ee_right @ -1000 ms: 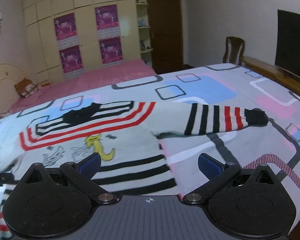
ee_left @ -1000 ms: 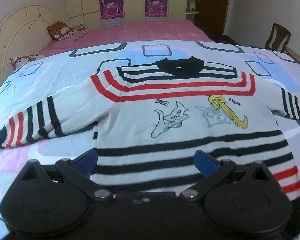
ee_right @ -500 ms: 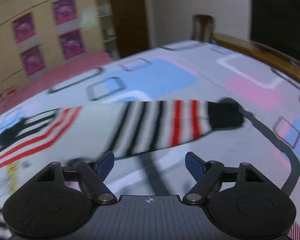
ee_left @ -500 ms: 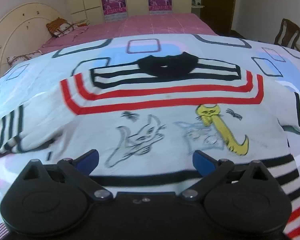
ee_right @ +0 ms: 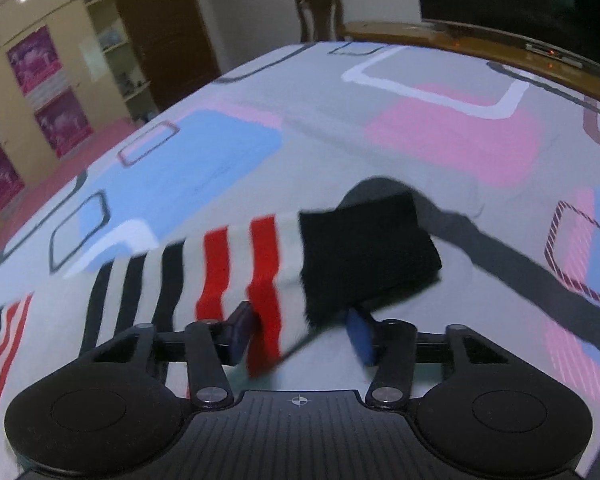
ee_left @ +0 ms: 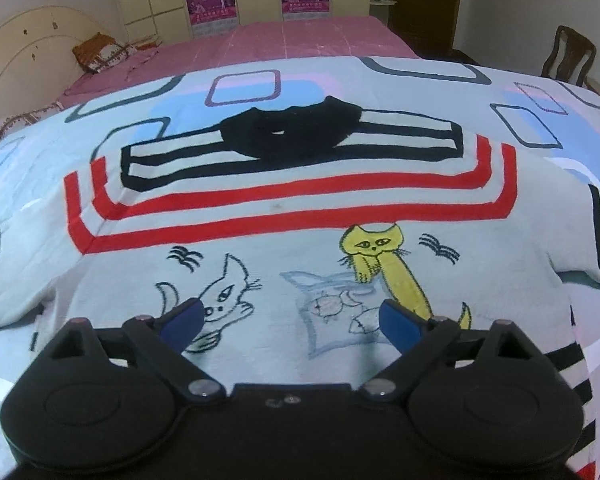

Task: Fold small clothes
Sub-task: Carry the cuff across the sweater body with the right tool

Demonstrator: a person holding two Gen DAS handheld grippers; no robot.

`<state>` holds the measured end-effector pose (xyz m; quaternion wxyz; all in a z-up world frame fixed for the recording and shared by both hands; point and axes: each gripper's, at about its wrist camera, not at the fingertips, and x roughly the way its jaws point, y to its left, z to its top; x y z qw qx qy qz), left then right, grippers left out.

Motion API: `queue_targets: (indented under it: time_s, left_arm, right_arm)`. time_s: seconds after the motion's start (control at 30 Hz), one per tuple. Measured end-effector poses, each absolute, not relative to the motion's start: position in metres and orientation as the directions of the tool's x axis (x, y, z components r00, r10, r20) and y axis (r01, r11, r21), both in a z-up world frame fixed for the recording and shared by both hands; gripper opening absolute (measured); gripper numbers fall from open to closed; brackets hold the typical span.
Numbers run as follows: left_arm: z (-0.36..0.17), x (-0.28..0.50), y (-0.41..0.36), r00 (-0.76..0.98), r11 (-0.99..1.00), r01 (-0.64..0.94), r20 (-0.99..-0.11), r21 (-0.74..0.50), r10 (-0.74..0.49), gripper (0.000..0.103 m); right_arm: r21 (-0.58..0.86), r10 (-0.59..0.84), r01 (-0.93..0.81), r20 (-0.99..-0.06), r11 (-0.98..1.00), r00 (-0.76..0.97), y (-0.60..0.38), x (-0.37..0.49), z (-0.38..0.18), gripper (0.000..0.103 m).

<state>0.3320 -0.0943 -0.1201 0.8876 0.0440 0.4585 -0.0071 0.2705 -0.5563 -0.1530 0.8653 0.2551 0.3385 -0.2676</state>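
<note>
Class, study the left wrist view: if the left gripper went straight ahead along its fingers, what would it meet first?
Probably the sweater itself. The left gripper is open, aimed low over the cat drawings on its chest, so it would likely touch that printed fabric before reaching the black collar. Depth is uncertain.

Sweater (ee_left: 300, 216): white, black and red stripes, black collar, yellow cat; bedspread (ee_right: 440, 128): grey, pink-blue squares

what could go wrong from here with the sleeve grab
The right gripper straddles only the near edge of the sleeve, by the black cuff, with its jaws partly apart, so the fabric may slip out when lifted. The left gripper hangs open over the sweater chest, pinning nothing, so a pull on the sleeve could drag the whole body out of square.
</note>
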Motion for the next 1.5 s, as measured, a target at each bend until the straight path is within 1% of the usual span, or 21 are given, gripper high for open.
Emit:
queue_targets:
  time_s: [0.03, 0.07, 0.1, 0.13, 0.23, 0.37, 0.47, 0.53, 0.63, 0.77, 0.9, 0.97, 1.03, 1.07, 1.1, 1.13, 1.17, 1.27, 1.37, 1.43, 1.5]
  left_arm:
    - [-0.121, 0.333, -0.094, 0.577, 0.996, 0.050, -0.816, 0.070, 0.029, 0.091]
    - [-0.122, 0.334, -0.094, 0.575, 0.996, 0.049, -0.818, 0.070, 0.029, 0.091]
    - [-0.122, 0.335, -0.094, 0.572, 0.996, 0.050, -0.820, 0.070, 0.029, 0.089]
    - [-0.123, 0.336, -0.094, 0.569, 0.996, 0.057, -0.822, 0.066, 0.022, 0.086]
    - [-0.122, 0.337, -0.090, 0.560, 0.996, 0.073, -0.828, 0.048, -0.001, 0.084]
    - [-0.119, 0.339, -0.079, 0.560, 0.997, 0.074, -0.828, 0.013, -0.030, 0.082]
    - [-0.113, 0.338, -0.066, 0.572, 0.999, 0.051, -0.820, 0.005, -0.025, 0.082]
    - [-0.110, 0.338, -0.055, 0.586, 0.999, 0.041, -0.810, 0.011, -0.015, 0.083]
    - [-0.108, 0.339, -0.035, 0.596, 1.000, 0.023, -0.803, 0.003, -0.011, 0.084]
    - [-0.108, 0.339, -0.005, 0.598, 1.000, -0.005, -0.802, -0.016, -0.010, 0.084]
    - [-0.109, 0.339, 0.023, 0.596, 0.999, -0.029, -0.803, -0.031, -0.007, 0.084]
    - [-0.110, 0.338, 0.031, 0.593, 0.999, -0.028, -0.805, -0.043, -0.018, 0.084]
    - [-0.110, 0.339, 0.035, 0.590, 0.998, -0.015, -0.806, -0.061, -0.040, 0.084]
    - [-0.110, 0.340, 0.036, 0.588, 0.997, -0.006, -0.807, -0.073, -0.055, 0.084]
    - [-0.111, 0.341, 0.036, 0.583, 0.995, 0.008, -0.808, -0.098, -0.084, 0.084]
    - [-0.112, 0.341, 0.035, 0.578, 0.992, 0.019, -0.808, -0.123, -0.111, 0.084]
    - [-0.112, 0.344, 0.032, 0.569, 0.986, 0.036, -0.807, -0.165, -0.155, 0.083]
    - [-0.118, 0.351, 0.019, 0.537, 0.963, 0.072, -0.804, -0.259, -0.256, 0.083]
    - [-0.128, 0.361, -0.002, 0.511, 0.943, 0.104, -0.797, -0.316, -0.323, 0.081]
    - [-0.137, 0.370, -0.017, 0.485, 0.938, 0.120, -0.805, -0.326, -0.342, 0.073]
    - [-0.146, 0.377, -0.031, 0.472, 0.941, 0.134, -0.815, -0.311, -0.336, 0.069]
  right_arm:
    - [0.260, -0.302, 0.641, -0.716, 0.722, 0.630, -0.559, 0.271, -0.152, 0.037]
    - [0.264, -0.306, 0.643, -0.710, 0.719, 0.634, -0.561, 0.273, -0.154, 0.018]
    - [0.285, -0.292, 0.636, -0.706, 0.717, 0.645, -0.563, 0.274, -0.155, 0.011]
    - [0.299, -0.285, 0.634, -0.702, 0.713, 0.652, -0.563, 0.273, -0.155, 0.010]
    - [0.282, -0.305, 0.607, -0.665, 0.743, 0.682, -0.554, 0.273, -0.145, 0.008]
    - [0.274, -0.277, 0.509, -0.588, 0.816, 0.760, -0.522, 0.274, -0.114, 0.008]
    - [0.267, -0.202, 0.384, -0.522, 0.884, 0.829, -0.478, 0.281, -0.082, 0.007]
    - [0.262, -0.127, 0.283, -0.486, 0.922, 0.865, -0.440, 0.287, -0.064, 0.008]
    - [0.264, -0.009, 0.147, -0.464, 0.953, 0.886, -0.381, 0.298, -0.050, 0.008]
    - [0.267, 0.134, 0.003, -0.492, 0.964, 0.860, -0.301, 0.312, -0.053, 0.007]
    - [0.276, 0.248, -0.100, -0.574, 0.956, 0.780, -0.230, 0.323, -0.083, 0.008]
    - [0.277, 0.280, -0.130, -0.617, 0.952, 0.736, -0.206, 0.327, -0.100, 0.008]
    - [0.284, 0.297, -0.139, -0.653, 0.949, 0.697, -0.190, 0.331, -0.112, 0.008]
    - [0.285, 0.297, -0.135, -0.661, 0.949, 0.689, -0.188, 0.330, -0.116, 0.020]
    - [0.297, 0.311, -0.143, -0.659, 0.944, 0.685, -0.185, 0.329, -0.117, 0.039]
    - [0.314, 0.332, -0.155, -0.652, 0.936, 0.682, -0.186, 0.325, -0.117, 0.046]
    - [0.313, 0.334, -0.161, -0.645, 0.936, 0.687, -0.188, 0.320, -0.114, 0.050]
    - [0.246, 0.289, -0.166, -0.635, 0.955, 0.717, -0.198, 0.313, -0.101, 0.050]
    - [0.178, 0.218, -0.134, -0.647, 0.975, 0.731, -0.216, 0.299, -0.099, 0.050]
    - [0.138, 0.160, -0.092, -0.655, 0.986, 0.738, -0.233, 0.289, -0.102, 0.050]
    - [0.108, 0.104, -0.041, -0.668, 0.993, 0.737, -0.252, 0.280, -0.107, 0.050]
